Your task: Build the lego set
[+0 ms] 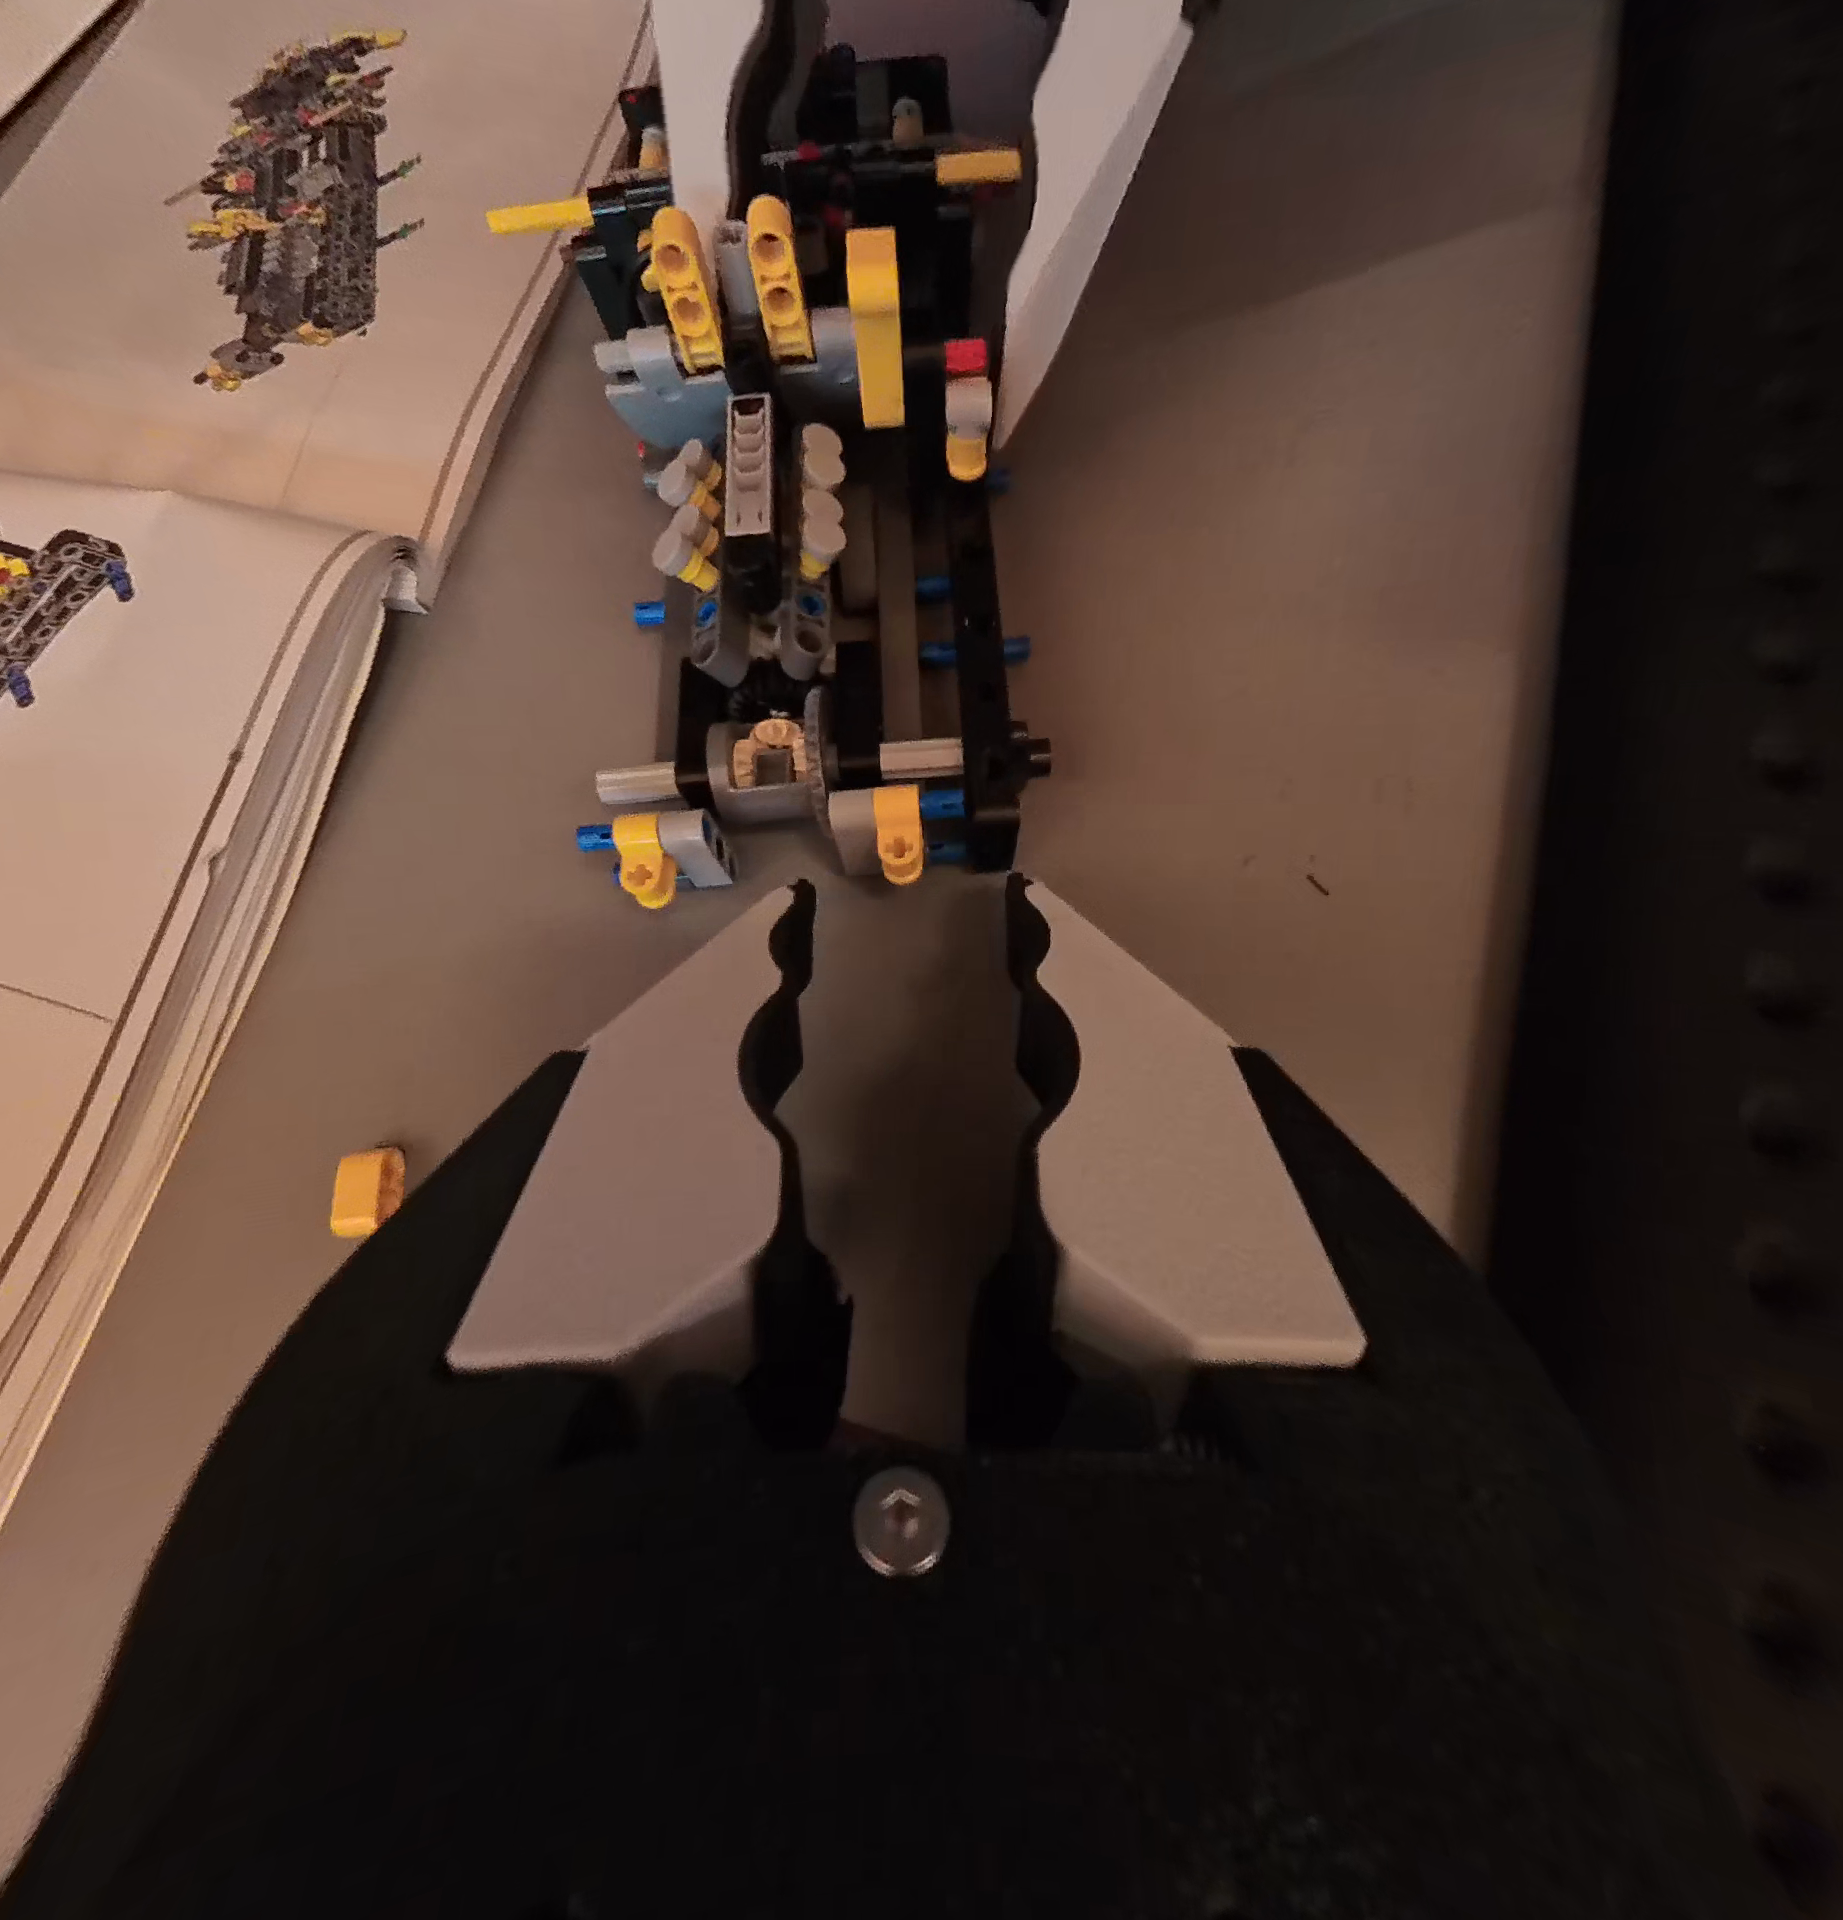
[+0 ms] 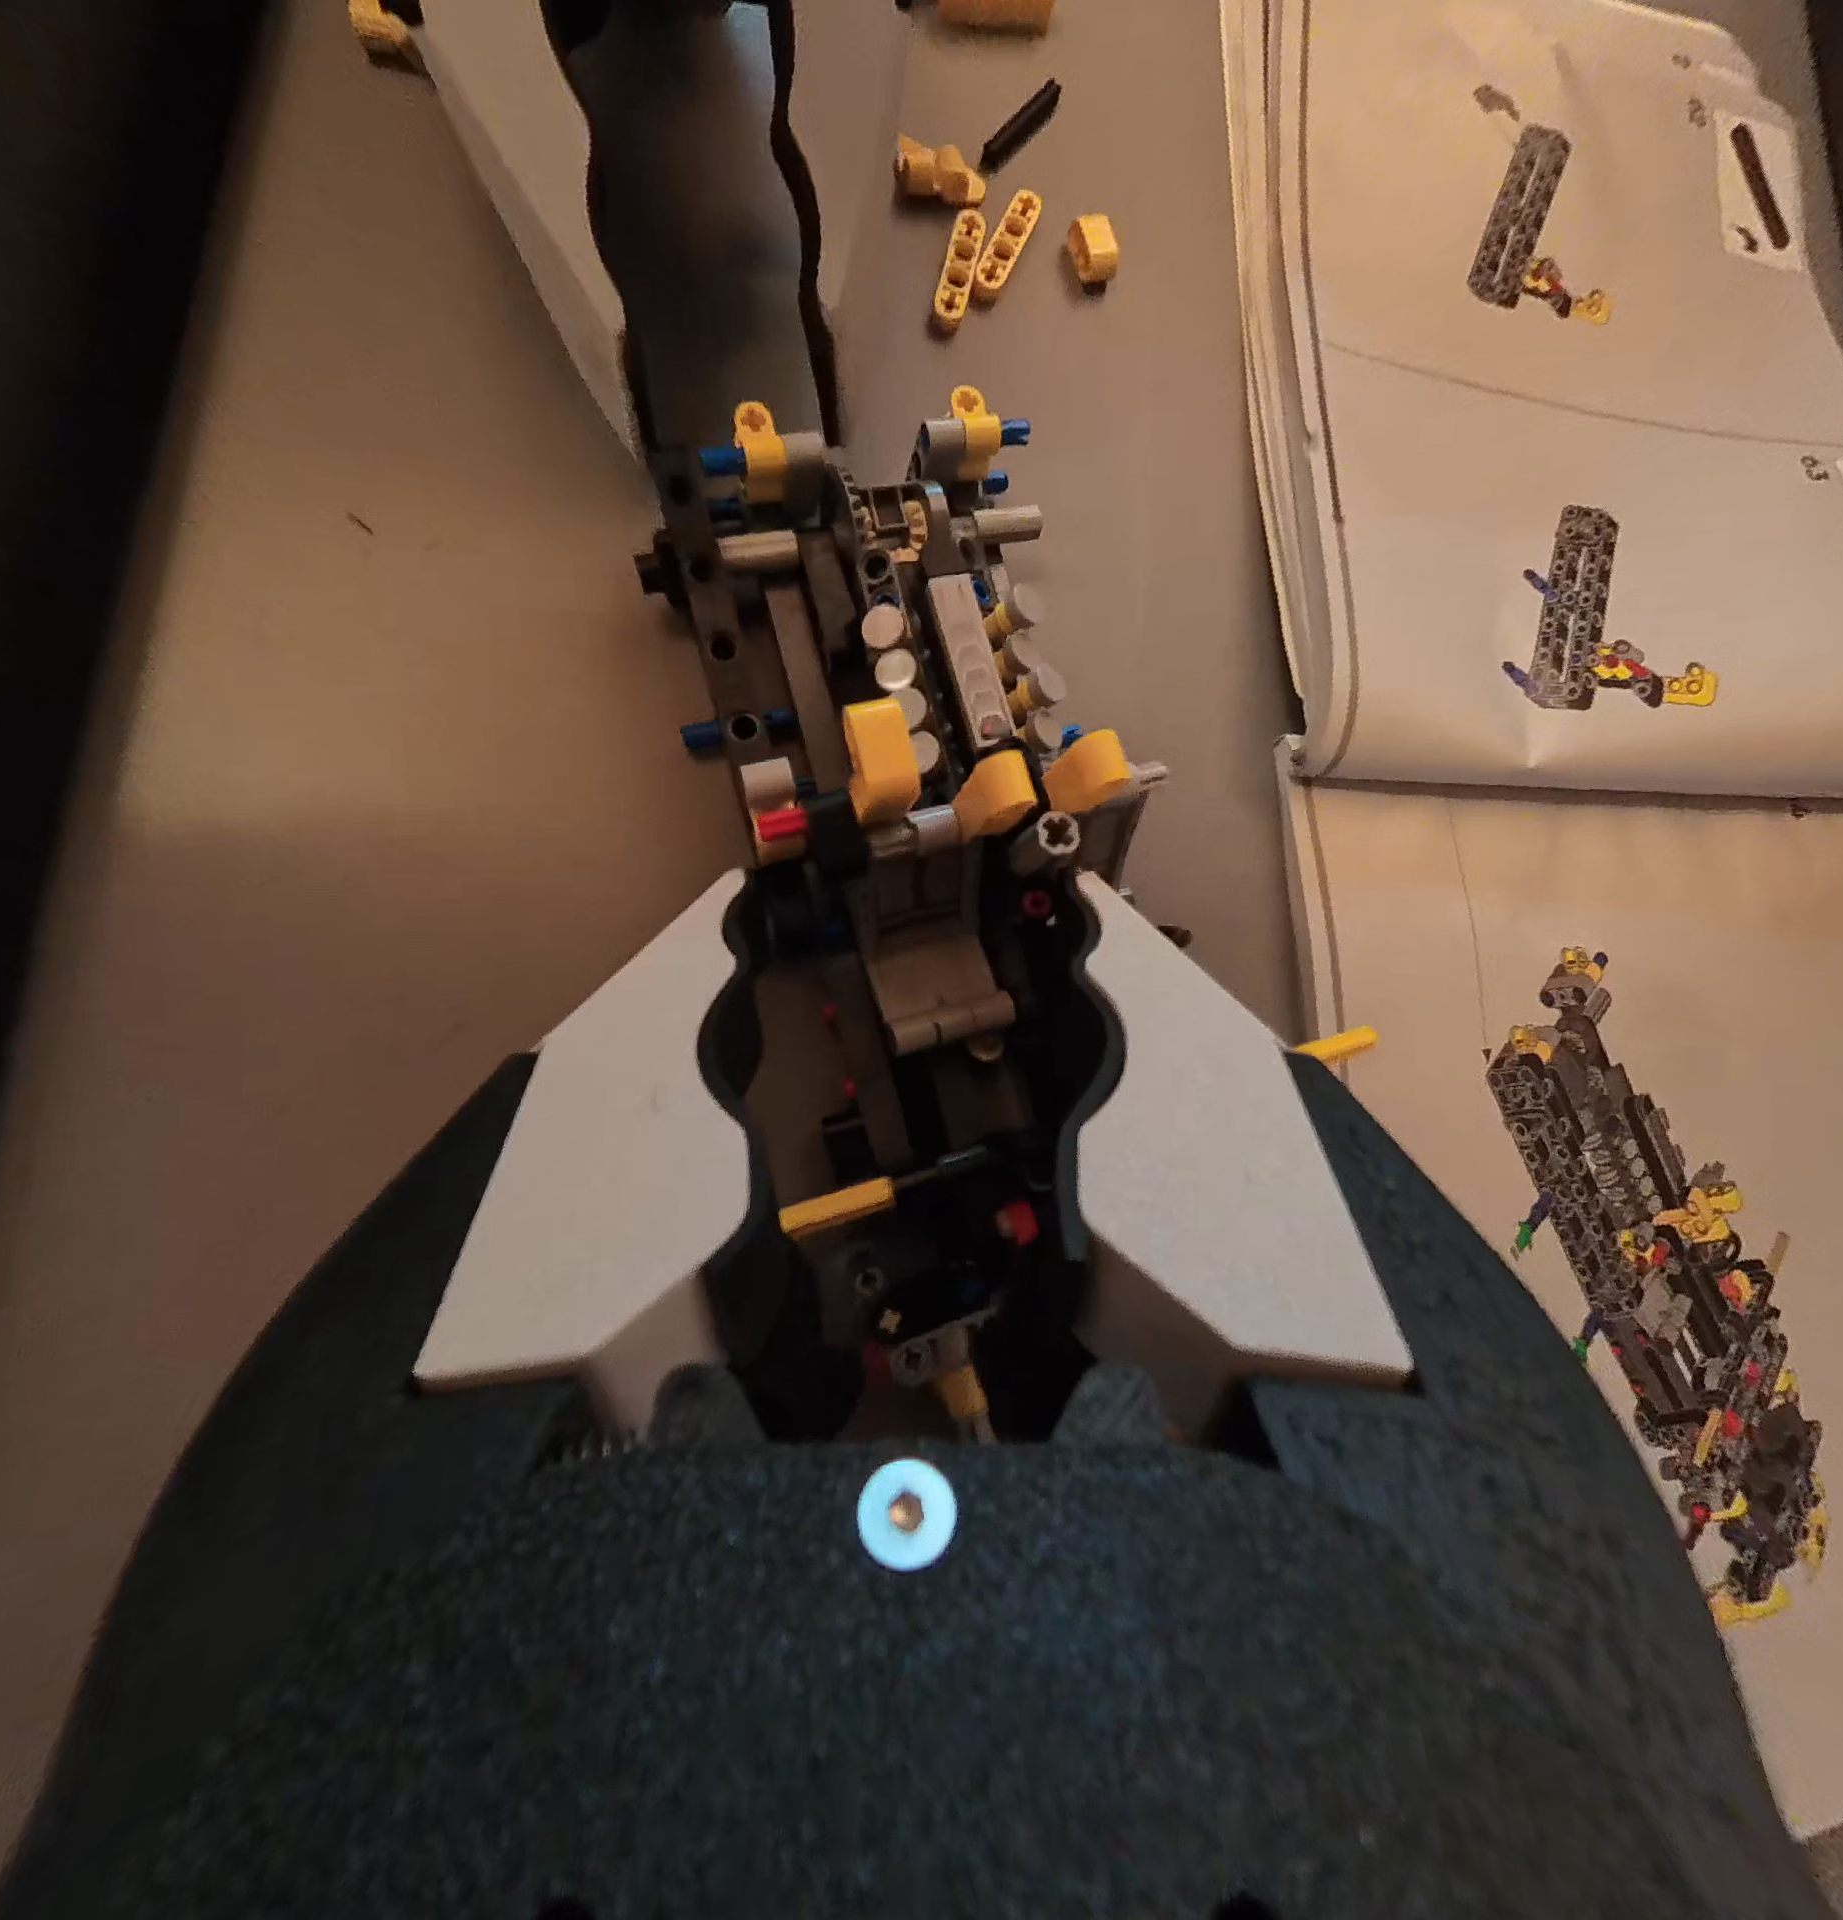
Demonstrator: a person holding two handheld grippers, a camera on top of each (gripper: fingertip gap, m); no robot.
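Note:
The long black, grey and yellow Lego model (image 1: 751, 468) lies on the grey table (image 1: 1260, 727), running away from my left gripper. My left gripper (image 1: 906, 894) is open and empty, its tips just short of the model's near end with the yellow connectors. The right gripper's white fingers (image 1: 1083, 208) clasp the model's far end. In the right wrist view my right gripper (image 2: 912, 883) is shut on the model (image 2: 875, 769), which runs between its fingers. The left gripper (image 2: 735, 400) shows open at the model's far end.
An open instruction booklet (image 1: 169, 727) lies left of the model; it also shows in the right wrist view (image 2: 1571, 520). A loose yellow piece (image 1: 366, 1193) lies beside my left gripper. Yellow beams (image 2: 984, 249), a yellow bush (image 2: 1091, 247) and a black axle (image 2: 1019, 123) lie beyond. A dark studded strip (image 1: 1675, 935) borders the table.

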